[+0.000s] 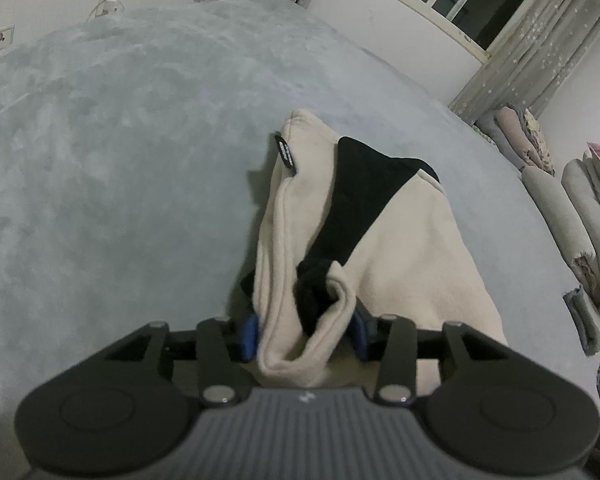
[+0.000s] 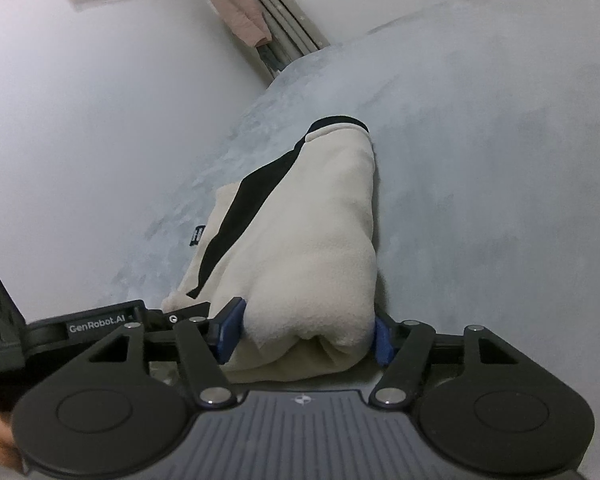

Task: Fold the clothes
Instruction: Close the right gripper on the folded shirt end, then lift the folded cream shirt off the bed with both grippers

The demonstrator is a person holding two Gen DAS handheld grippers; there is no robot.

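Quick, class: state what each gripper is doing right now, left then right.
Left gripper: closed on the cream fleece garment with black panel.
Right gripper: closed on the same garment's bunched cream end.

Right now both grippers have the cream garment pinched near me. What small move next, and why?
Probably carry both held ends forward together toward the far edge with the black tag. The left gripper and right gripper each clamp bunched cream garment with the rest lying on the grey bed cover, so a half fold looks ready.

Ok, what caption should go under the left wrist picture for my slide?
Left tongs pinching a bunched cream and black garment over a grey bed cover.
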